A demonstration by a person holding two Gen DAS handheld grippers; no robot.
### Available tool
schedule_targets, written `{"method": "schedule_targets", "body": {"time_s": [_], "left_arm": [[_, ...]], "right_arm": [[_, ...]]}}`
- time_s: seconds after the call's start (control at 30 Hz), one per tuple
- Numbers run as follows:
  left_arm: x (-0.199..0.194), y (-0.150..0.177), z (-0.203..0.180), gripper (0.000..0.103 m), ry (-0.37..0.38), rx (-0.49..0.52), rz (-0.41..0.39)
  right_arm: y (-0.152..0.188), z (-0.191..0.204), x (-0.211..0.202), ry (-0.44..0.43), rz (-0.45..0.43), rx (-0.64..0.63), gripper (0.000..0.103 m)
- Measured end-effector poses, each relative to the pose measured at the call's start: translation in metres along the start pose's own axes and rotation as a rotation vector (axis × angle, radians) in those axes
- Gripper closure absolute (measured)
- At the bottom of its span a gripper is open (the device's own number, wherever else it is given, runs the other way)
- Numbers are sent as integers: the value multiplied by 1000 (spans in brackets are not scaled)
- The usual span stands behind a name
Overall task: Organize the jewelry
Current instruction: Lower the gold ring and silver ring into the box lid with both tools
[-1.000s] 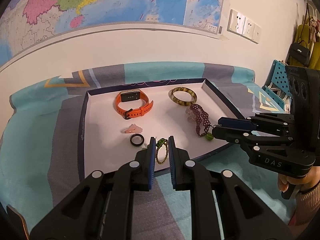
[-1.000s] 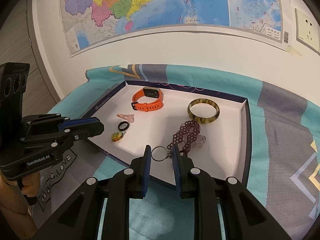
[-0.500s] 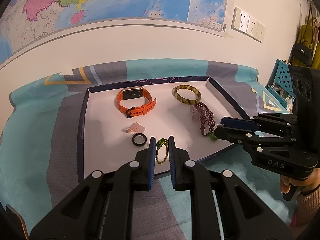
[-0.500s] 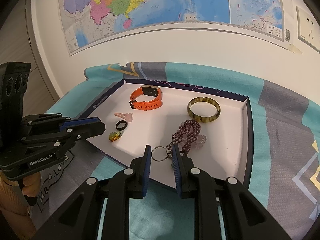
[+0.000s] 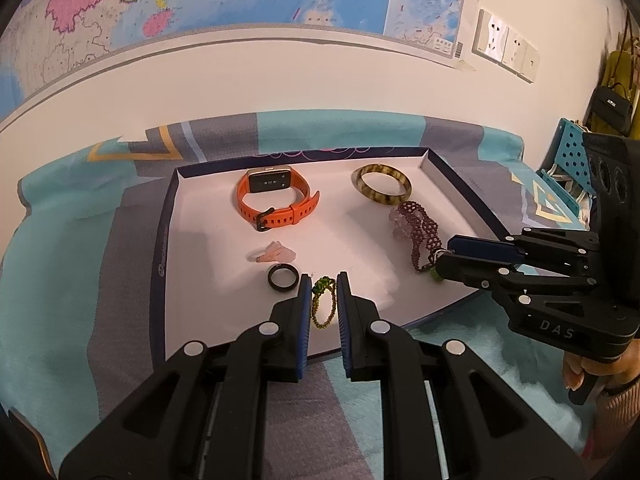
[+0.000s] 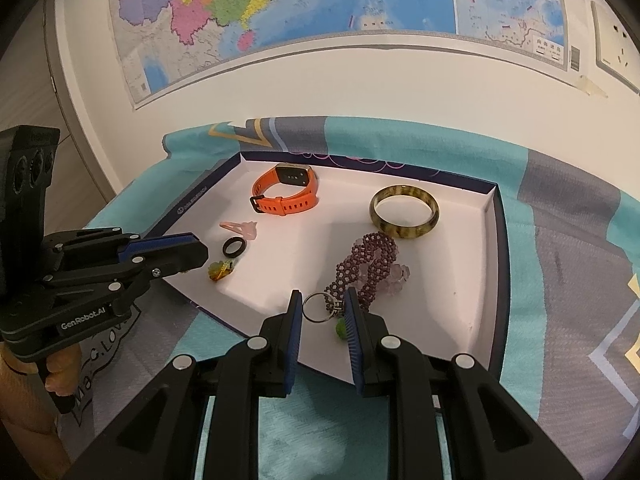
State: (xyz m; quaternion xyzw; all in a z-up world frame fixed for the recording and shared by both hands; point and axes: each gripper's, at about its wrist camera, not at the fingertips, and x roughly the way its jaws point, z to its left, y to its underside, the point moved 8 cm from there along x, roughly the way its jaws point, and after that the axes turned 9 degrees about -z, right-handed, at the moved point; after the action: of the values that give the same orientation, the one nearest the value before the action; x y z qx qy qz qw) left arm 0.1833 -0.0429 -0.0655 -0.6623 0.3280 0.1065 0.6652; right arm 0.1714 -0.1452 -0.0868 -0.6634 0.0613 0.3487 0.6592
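A white tray (image 5: 200, 240) with a dark blue rim holds an orange watch (image 5: 276, 200), a brown mottled bangle (image 5: 382, 188), a purple beaded chain (image 5: 420, 228) with a metal ring (image 6: 316, 307), a pink hair clip (image 5: 272, 254), a black ring (image 5: 283, 276) and a small green beaded loop (image 5: 323, 302). My left gripper (image 5: 323, 284) is open, its fingers on either side of the green loop. My right gripper (image 6: 322, 304) is open, its fingers on either side of the metal ring at the chain's end (image 6: 368, 264).
The tray (image 6: 490, 240) lies on a teal and grey cloth (image 5: 80, 280). A wall with a map (image 5: 200, 8) and sockets (image 5: 508, 46) stands behind. A blue perforated rack (image 5: 572, 156) and hanging bags are at the far right.
Both grippers have drawn slightly back and up from the tray; the jewelry sits a little farther off. Nothing was taken hold of.
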Motion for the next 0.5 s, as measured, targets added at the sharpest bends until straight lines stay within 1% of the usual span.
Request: {"method": "schedule_targets", "body": {"time_s": [0.5], "left_arm": [[11,6,7,90,-16,-16,27]], "right_arm": [[3,-1,6,6,22,2,84]]}}
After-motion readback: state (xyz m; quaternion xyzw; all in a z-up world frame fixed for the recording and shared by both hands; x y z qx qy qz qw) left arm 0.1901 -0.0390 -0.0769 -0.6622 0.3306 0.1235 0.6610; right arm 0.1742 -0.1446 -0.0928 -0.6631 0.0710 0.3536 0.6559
